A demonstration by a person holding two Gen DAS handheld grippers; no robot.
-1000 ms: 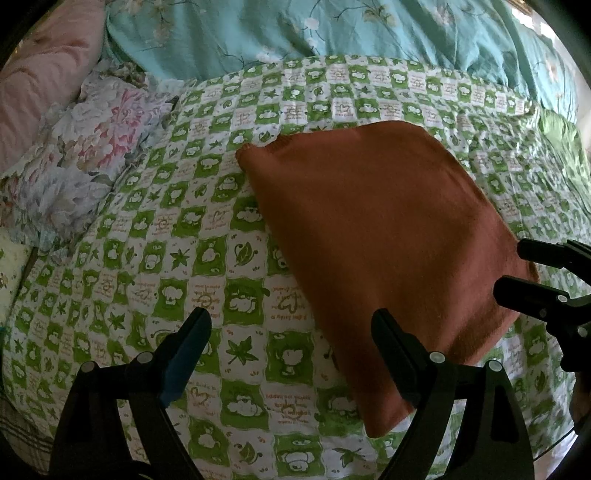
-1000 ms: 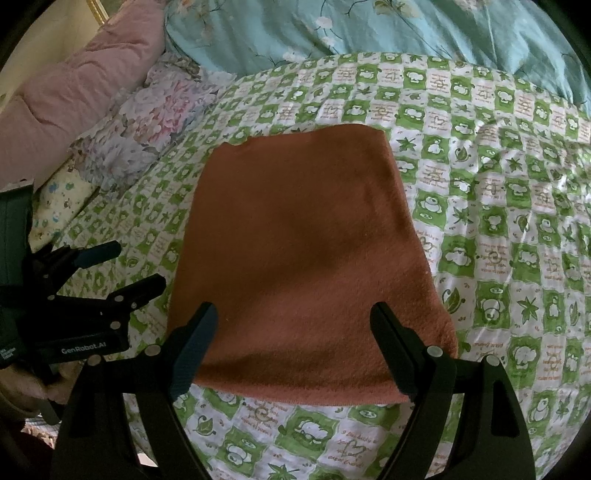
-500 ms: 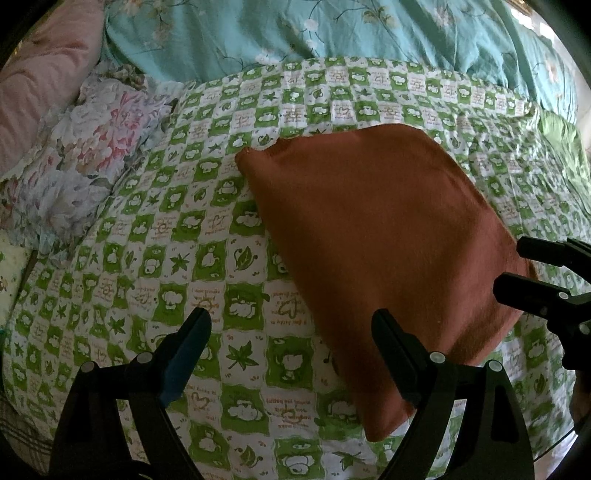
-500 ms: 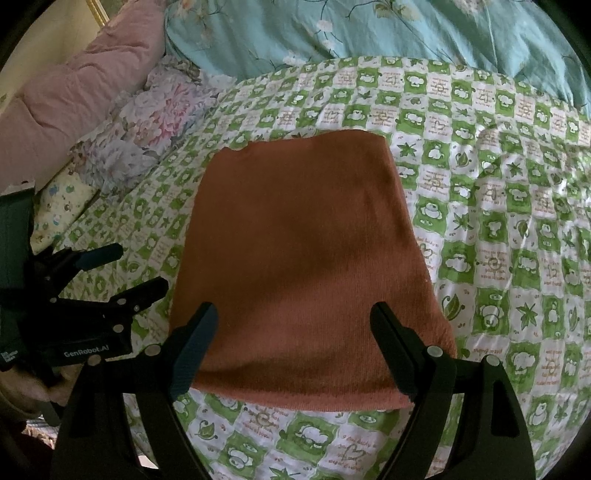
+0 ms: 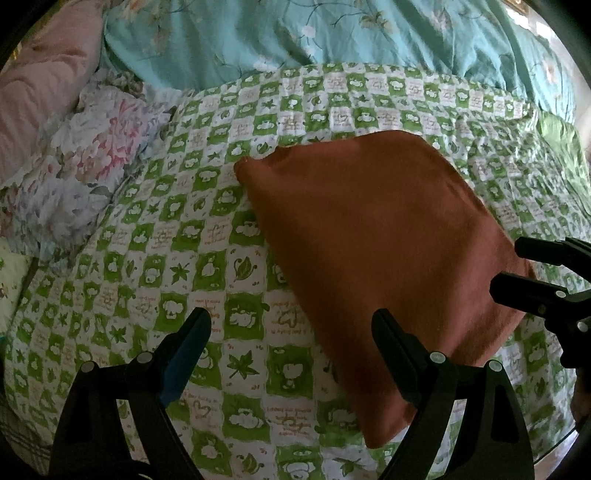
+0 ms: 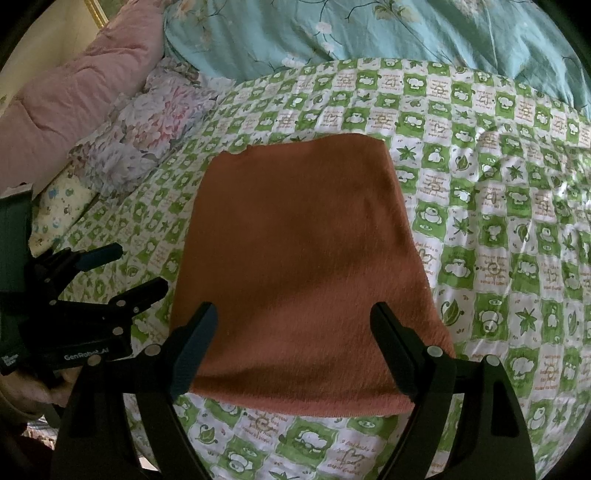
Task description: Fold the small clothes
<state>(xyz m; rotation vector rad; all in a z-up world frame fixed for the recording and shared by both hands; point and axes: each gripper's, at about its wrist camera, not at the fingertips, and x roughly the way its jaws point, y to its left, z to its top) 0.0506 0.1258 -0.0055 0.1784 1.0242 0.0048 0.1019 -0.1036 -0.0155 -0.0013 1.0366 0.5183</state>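
Observation:
A rust-orange folded cloth (image 6: 299, 266) lies flat on the green-and-white checked bedspread (image 6: 498, 229); it also shows in the left wrist view (image 5: 376, 243). My right gripper (image 6: 291, 325) is open and empty, its fingers above the cloth's near edge. My left gripper (image 5: 291, 332) is open and empty, above the bedspread at the cloth's left side. Each gripper shows in the other's view: the left one (image 6: 122, 273) at the left, the right one (image 5: 517, 269) at the right, both open.
A floral pillow (image 6: 147, 129) and a pink quilt (image 6: 74, 92) lie at the left. A turquoise floral duvet (image 6: 369, 29) lies across the back. A green cloth (image 5: 561, 147) lies at the far right.
Both cameras have drawn back slightly, so the cloth sits a little lower in view. The cloth has not moved and both grippers stay open.

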